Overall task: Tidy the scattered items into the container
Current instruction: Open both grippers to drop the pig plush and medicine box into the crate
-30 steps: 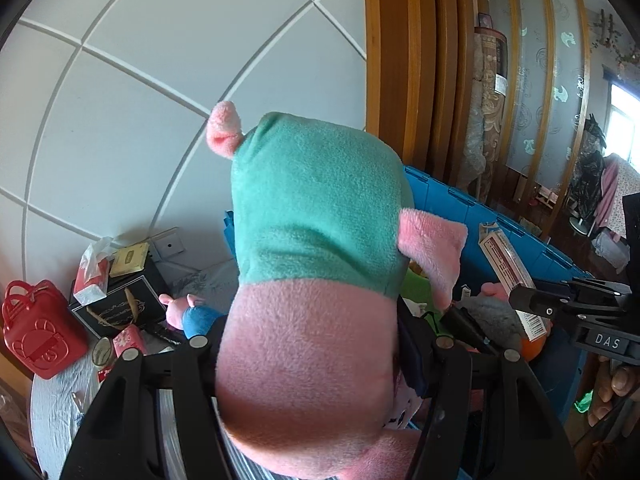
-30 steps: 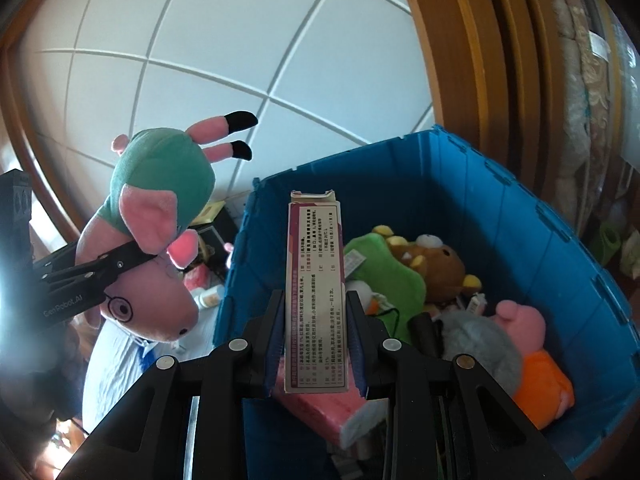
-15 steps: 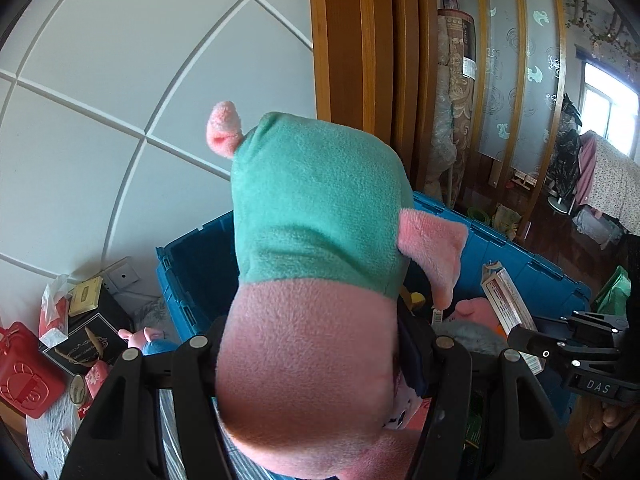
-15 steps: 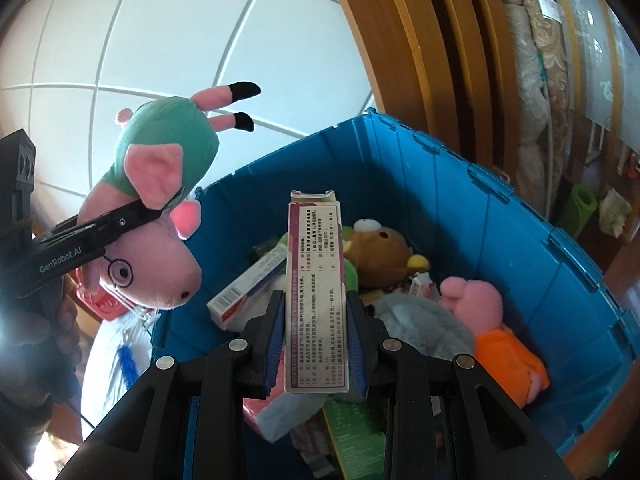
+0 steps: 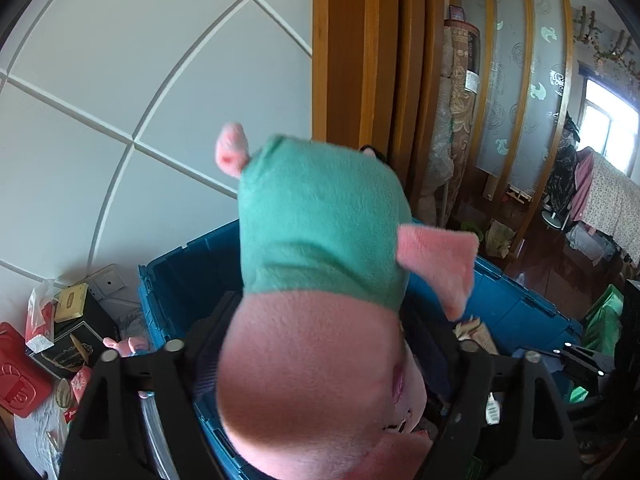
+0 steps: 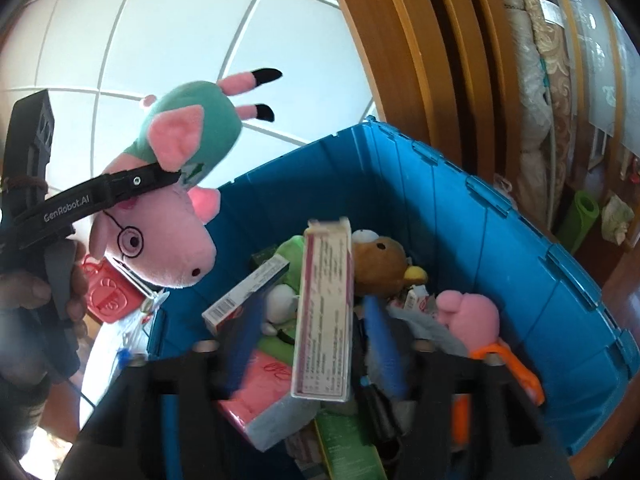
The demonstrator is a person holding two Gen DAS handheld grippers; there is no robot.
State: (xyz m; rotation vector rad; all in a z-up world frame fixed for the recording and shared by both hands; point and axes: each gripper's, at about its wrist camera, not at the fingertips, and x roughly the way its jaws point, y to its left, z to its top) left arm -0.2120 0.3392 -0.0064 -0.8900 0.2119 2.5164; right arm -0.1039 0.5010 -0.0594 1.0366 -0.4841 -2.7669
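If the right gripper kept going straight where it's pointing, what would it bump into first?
Most likely the tall pink box, loose between the right gripper's opening jaws. Past it lie the toys and boxes piled in the blue bin, perhaps the brown bear, though depth is hard to judge.

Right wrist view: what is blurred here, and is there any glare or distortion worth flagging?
Right wrist view: the long printed box and the blue pads of the opening right tongs are motion-smeared; the white wall panels blow out and curve with the fisheye. Left wrist view: the pig plush fills the frame, soft-focused; the window is overexposed.
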